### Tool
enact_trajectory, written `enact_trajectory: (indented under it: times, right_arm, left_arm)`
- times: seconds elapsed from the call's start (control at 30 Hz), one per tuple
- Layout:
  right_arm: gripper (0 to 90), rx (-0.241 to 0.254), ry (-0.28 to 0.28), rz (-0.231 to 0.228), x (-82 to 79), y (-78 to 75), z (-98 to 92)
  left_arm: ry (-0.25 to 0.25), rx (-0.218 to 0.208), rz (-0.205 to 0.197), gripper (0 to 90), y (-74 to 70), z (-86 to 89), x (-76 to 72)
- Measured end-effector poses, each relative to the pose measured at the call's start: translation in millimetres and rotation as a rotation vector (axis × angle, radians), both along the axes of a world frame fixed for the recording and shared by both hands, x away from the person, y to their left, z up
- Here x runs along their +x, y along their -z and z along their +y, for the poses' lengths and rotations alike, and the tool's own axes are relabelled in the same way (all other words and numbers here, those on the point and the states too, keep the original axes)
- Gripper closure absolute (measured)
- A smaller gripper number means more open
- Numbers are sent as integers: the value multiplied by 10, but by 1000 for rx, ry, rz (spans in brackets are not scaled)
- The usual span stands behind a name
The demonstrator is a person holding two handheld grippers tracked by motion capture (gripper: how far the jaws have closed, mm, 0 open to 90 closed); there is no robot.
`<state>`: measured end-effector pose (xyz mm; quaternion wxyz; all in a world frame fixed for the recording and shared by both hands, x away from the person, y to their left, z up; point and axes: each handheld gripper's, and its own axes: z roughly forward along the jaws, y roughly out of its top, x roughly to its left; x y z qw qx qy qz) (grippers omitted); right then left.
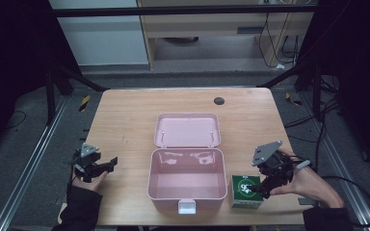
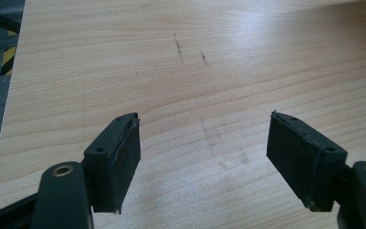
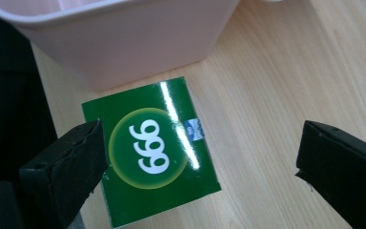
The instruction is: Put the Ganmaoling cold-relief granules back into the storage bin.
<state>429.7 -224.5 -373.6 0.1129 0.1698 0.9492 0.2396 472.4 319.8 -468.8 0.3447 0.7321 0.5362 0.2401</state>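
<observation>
Green and glossy, the small square cardboard box (image 3: 150,155) with the white "999" in a yellow-ringed circle lay flat on the pale wooden counter (image 1: 125,115), just beside the right wall of the open pink plastic case (image 1: 186,179) and near the counter's front edge. The case stood in the middle with its hinged lid (image 1: 187,130) laid back flat behind it and its inside bare, a white latch (image 1: 187,206) at its front.

The right tool (image 1: 259,188) hovered over the green box with its jaws spread wide and nothing between them. In the right gripper view one black pad (image 3: 64,167) overlapped the box's left edge, while the other (image 3: 340,167) hung well off to the side over bare wood, so the box was not yet centred in the gap. The left tool (image 2: 202,160) waited at the left of the counter, well apart from the case, equally wide open and empty above plain wood.

The step in hand looked like the approach to picking up the box. The next move would likely call for shifting the right tool sideways until both pads straddled the box, lowering, then closing on its sides before lifting it toward the case
</observation>
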Motion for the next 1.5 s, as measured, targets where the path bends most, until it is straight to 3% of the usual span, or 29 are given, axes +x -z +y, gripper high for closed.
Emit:
enact_trajectory:
  times: [0.4, 0.83, 1.5]
  right_arm:
    - [24, -35, -66, 35, -32, 61, 58]
    - [18, -91, -129, 63, -35, 251, 141]
    - [25, -142, -157, 93, -26, 437, 223]
  left_arm:
    - [2, 1, -1, 263, -3, -1, -1]
    - [5, 2, -1, 263, 0, -7, 2]
    - [6, 4, -4, 263, -3, -5, 0]
